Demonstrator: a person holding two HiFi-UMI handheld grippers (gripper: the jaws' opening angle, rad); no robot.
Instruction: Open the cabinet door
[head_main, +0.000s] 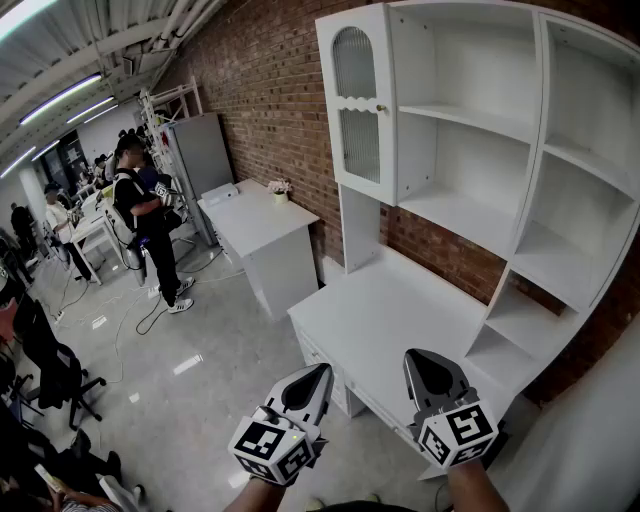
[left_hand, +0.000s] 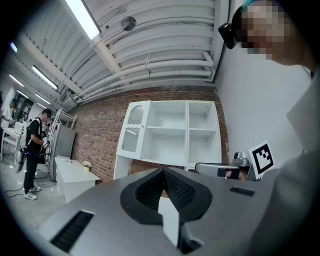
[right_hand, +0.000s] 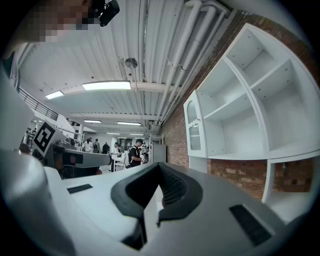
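Observation:
A white shelf cabinet (head_main: 480, 150) stands on a white desk against the brick wall. Its narrow door (head_main: 358, 105), with an arched ribbed-glass pane and a small knob (head_main: 380, 108), stands swung out at the cabinet's left side, and the shelves behind it show bare. My left gripper (head_main: 318, 372) and right gripper (head_main: 415, 358) are low in the head view, in front of the desk and well short of the door. Both are shut with nothing held. The door (left_hand: 132, 132) shows far off past the left gripper (left_hand: 162, 172), and the door (right_hand: 194, 131) likewise beyond the right gripper (right_hand: 160, 167).
The desk top (head_main: 400, 320) lies below the cabinet, with drawers at its front. A second white table (head_main: 262, 225) with a small flower pot (head_main: 281, 190) stands to the left, next to a grey locker (head_main: 200, 155). A person (head_main: 148, 225) stands on the floor; office chairs (head_main: 50, 370) sit at far left.

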